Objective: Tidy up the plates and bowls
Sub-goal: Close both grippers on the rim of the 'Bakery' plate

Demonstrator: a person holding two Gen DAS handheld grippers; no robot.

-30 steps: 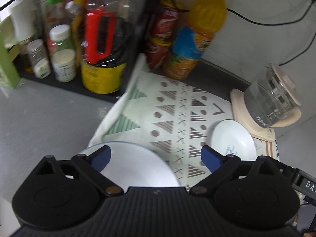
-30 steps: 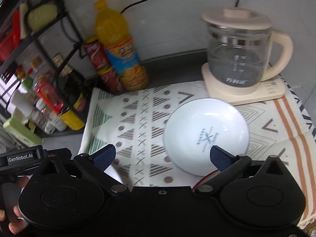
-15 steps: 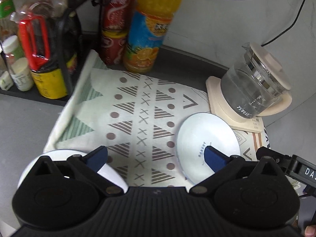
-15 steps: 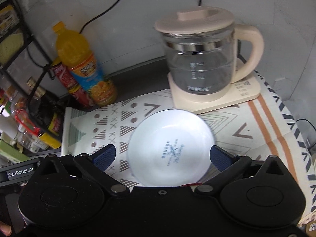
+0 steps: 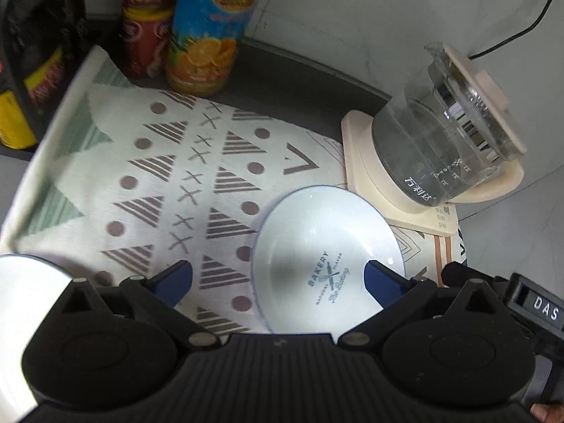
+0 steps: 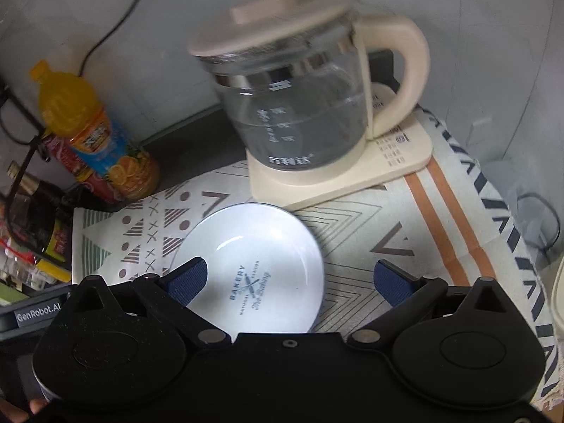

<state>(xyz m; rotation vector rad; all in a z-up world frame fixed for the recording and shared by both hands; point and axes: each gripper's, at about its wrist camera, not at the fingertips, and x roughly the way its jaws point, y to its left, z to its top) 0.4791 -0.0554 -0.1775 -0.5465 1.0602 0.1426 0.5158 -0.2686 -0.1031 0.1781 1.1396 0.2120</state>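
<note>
Patterned cloth, white bowl below both grippers' spread jaws.

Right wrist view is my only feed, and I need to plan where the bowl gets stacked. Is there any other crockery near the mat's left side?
Observer: Yes. The left wrist view shows a white plate at the near left corner of the patterned mat, apart from the bowl.
Operator: Is the left hand-held gripper holding anything? I only see its body.
Observer: No. The left hand-held gripper is open and empty, with one finger in front of the bowl's right side and the other over the bare mat.
</note>
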